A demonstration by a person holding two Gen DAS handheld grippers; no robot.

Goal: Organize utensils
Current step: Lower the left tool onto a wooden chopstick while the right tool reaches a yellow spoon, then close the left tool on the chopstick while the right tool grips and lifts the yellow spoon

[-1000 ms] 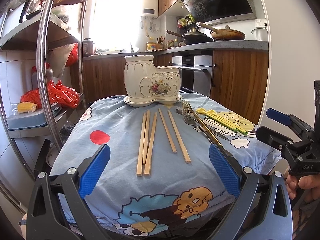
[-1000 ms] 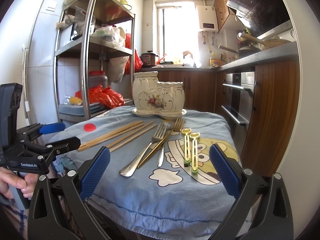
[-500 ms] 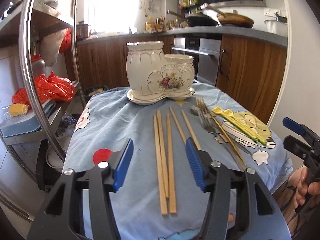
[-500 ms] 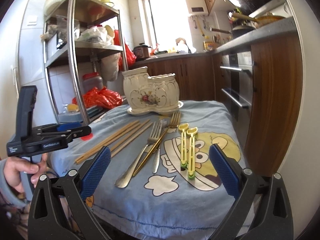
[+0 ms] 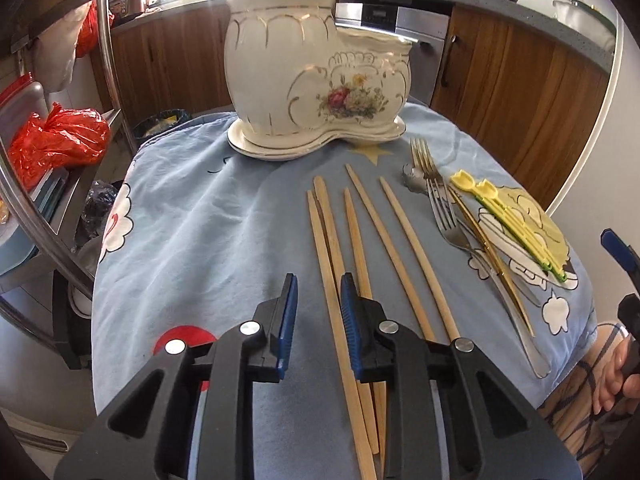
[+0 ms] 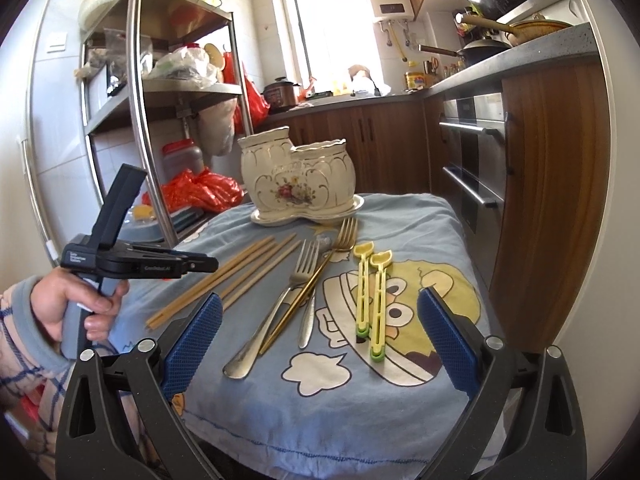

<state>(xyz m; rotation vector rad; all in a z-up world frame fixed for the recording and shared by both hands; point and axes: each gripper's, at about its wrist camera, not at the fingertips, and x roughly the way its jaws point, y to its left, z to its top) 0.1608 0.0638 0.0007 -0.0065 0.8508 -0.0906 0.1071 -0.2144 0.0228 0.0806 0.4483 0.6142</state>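
Left wrist view: left tongs (image 5: 318, 312), jaws closing over the near part of the wooden chopsticks (image 5: 340, 256); one stick lies in the narrow gap, and whether the pads press it cannot be told. The sticks lie on the cloth-covered bench (image 5: 200, 232), the ceramic holder (image 5: 316, 76) behind them and the forks (image 5: 444, 216) and yellow clips (image 5: 516, 224) to their right.

Right wrist view: right tongs (image 6: 320, 332), wide open and empty, above the bench edge, with forks, a spoon (image 6: 308, 320) and clips ahead. A metal rack (image 6: 140, 92) stands left of the bench.
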